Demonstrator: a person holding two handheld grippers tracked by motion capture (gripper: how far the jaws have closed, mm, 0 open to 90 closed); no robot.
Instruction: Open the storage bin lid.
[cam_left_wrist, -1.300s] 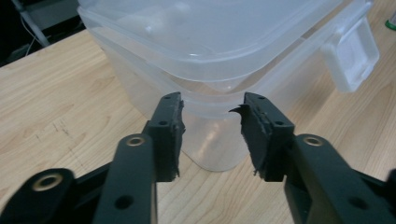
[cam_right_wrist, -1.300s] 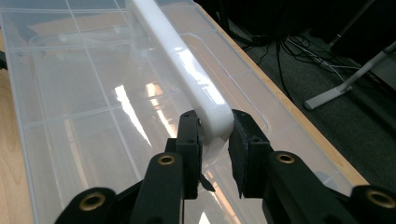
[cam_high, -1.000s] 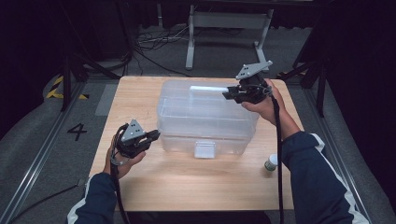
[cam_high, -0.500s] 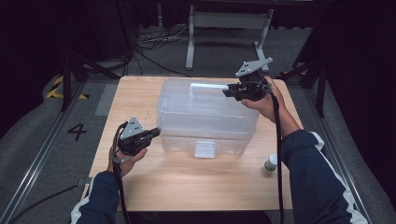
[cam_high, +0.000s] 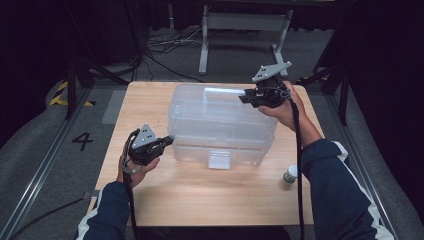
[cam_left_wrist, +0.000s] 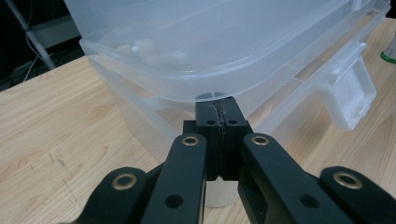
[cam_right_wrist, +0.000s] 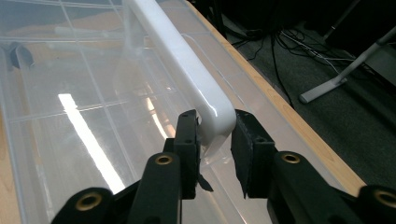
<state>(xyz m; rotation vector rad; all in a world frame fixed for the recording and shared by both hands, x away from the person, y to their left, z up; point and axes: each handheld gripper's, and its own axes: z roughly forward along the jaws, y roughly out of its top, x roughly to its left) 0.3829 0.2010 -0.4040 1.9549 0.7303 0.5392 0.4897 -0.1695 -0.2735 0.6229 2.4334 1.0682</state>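
Plastic box (cam_high: 220, 125) unmoved | left fingers (cam_left_wrist: 219, 116) shut, empty | right fingers (cam_right_wrist: 215, 135) easing off handle (cam_right_wrist: 187, 65)

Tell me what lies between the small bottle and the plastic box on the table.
Nothing: in the high view, only bare wood of the table separates the small bottle from the plastic box.

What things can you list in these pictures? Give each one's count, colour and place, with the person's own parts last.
storage box: one, clear plastic, middle of table, lid on.
handle: one, white, on box lid, far edge.
latch: one, clear, box front.
small bottle: one, pale with green cap, table's right front.
table: one, light wood.
left tool: one, black, shut, tips at box's left corner.
right tool: one, black, jaws astride handle end, just opening.
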